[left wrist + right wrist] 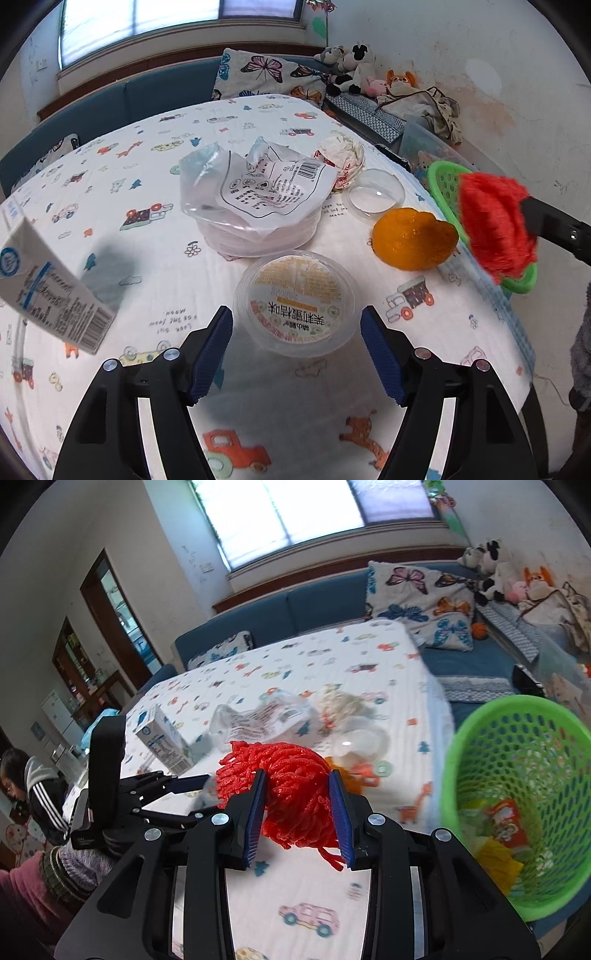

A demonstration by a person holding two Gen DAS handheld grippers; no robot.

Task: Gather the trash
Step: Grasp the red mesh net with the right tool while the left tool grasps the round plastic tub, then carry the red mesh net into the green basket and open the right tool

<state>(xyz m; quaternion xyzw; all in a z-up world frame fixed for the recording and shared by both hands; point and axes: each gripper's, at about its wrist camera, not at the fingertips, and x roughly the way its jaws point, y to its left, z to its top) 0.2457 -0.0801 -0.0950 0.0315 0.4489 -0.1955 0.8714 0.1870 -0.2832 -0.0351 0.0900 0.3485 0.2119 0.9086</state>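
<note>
Carrying a red foam net toward the green basket is judged to be the step in hand. The net is clamped between the pads of the right tongs, held clear above the patterned surface, and the basket stands just to the right of them at the surface's edge, with some wrappers already lying in its bottom. For the next move, the net would need to be brought over the basket's rim and the grip let go only once it hangs above the opening, since the basket is tilted and the light net could catch on the rim.

The left tongs are spread wide and grasp nothing. A round clear cup with a printed lid lies directly ahead of them, partly between the blue pads, though no contact can be seen; it is judged to be the piece lined up for the next pickup. A milk carton stands to the left of these tongs. Beyond the cup, an orange peel lies ahead and to the right, and a plastic bag lies draped over a shallow tub straight ahead. Farthest off, a clear dome lid and a crumpled paper remain uncollected.
</note>
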